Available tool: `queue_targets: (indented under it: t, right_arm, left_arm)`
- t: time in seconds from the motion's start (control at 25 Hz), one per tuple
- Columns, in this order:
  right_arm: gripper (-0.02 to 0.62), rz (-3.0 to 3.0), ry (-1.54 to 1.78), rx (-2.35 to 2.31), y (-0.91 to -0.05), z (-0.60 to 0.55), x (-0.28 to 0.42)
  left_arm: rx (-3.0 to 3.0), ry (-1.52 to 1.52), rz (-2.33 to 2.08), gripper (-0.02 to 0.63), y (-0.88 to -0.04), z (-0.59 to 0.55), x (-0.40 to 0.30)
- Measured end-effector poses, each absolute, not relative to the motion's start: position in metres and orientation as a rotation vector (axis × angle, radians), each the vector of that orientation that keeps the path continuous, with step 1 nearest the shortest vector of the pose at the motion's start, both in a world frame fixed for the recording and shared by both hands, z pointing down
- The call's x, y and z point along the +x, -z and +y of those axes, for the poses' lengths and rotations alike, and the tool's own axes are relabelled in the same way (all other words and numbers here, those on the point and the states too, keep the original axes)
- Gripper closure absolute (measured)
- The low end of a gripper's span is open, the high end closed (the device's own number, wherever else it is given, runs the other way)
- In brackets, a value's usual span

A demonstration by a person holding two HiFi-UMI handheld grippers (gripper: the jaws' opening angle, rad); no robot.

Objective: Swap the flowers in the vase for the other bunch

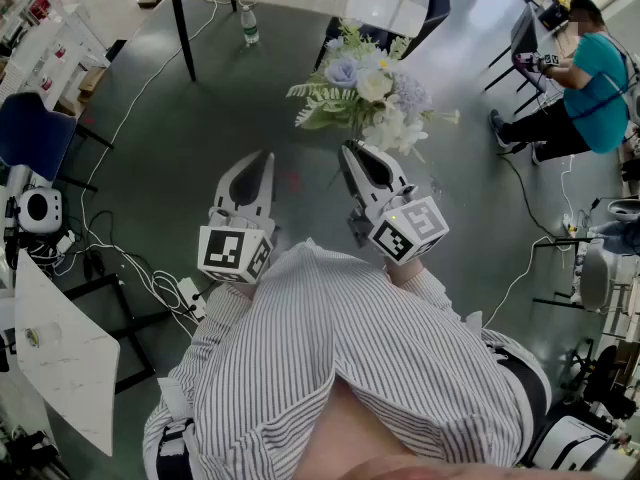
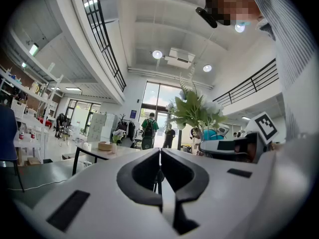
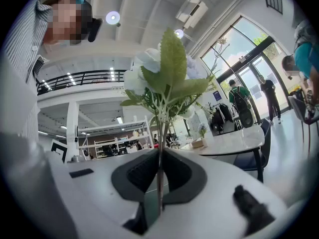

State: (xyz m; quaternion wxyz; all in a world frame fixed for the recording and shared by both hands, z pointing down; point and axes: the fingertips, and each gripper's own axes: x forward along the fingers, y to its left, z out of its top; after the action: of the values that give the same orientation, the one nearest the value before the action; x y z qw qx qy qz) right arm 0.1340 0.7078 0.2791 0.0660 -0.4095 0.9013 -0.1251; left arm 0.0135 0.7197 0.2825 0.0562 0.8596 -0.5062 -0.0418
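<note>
The right hand-held gripper [image 3: 159, 156] clamps the flower bunch [image 3: 164, 76] by its stems, blooms upright. The left hand-held gripper [image 2: 160, 156], closed and empty, waits alongside.

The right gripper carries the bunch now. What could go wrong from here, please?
The right gripper pinches only the thin stems, low down; the top-heavy bunch of flowers could tilt or slip out. The left gripper is shut and empty, so nothing steadies the bunch. White cables lie on the floor near the person; a foot might catch.
</note>
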Motion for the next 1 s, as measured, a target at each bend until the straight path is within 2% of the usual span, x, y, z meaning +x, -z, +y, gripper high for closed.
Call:
queue_targets:
  t: [1.0]
  right_arm:
    - [0.56,2.813,0.401,-1.151,-0.285,0.689,0.143]
  left_arm:
    - [2.633,0.013,-1.353,0.589,-0.291,0.692,0.055]
